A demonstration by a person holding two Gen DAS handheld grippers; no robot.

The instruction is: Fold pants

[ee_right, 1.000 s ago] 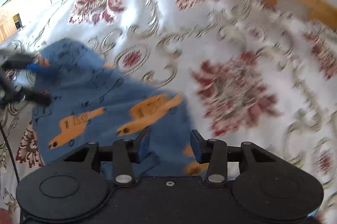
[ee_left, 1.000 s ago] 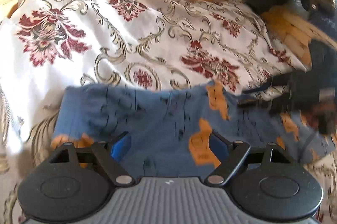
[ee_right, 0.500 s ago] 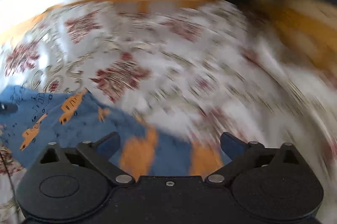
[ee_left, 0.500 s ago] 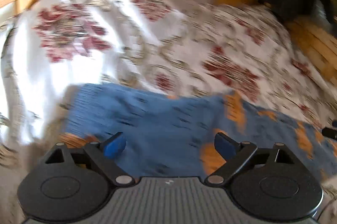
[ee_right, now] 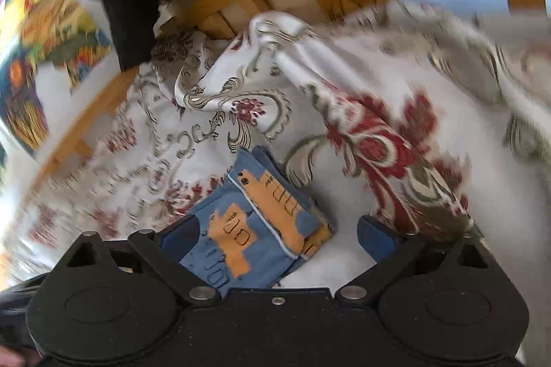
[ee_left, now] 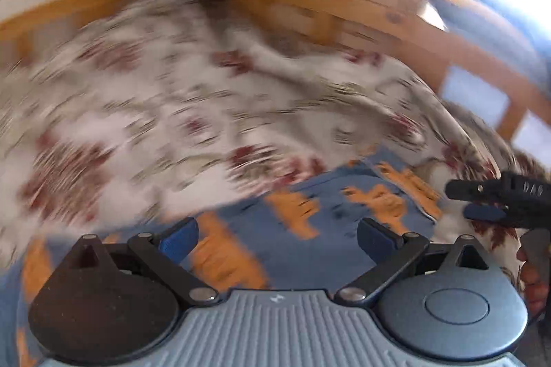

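Blue pants (orange print) lie on the bed, both claws, left and right, gaping empty above.

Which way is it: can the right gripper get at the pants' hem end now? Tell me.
Probably yes. The right gripper is open, and the hem end of the pants lies on the bedspread between its fingers, with nothing over it.

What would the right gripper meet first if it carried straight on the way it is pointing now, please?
Most likely the blue pants: their end lies between the open fingers of the right gripper, on the floral bedspread. Depth is hard to judge in the fisheye view.
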